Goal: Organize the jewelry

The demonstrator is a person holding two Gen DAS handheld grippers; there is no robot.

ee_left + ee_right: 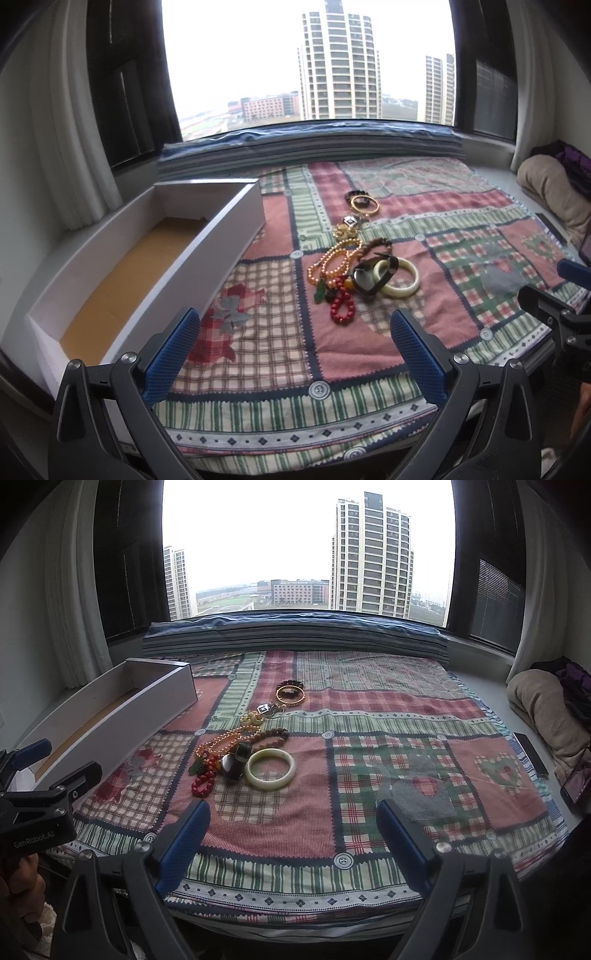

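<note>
Both tools are held wide open with nothing in them: the left tool (295, 350) and the right tool (293, 834). Just ahead, the jewelry (354, 266) is seen piled on the quilt (388, 775). The white box (221, 229) beside it is empty. Nothing has been sorted yet.

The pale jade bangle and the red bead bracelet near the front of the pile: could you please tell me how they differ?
The jade bangle is one smooth, rigid, pale green ring; the red bead bracelet is a string of small separate beads. The bangle keeps an open round shape, while the bracelet lies in a slack, smaller loop. The bangle sits on the right of the pile, the bracelet on the left. Both rest on the patchwork quilt, outside the white box.
</note>
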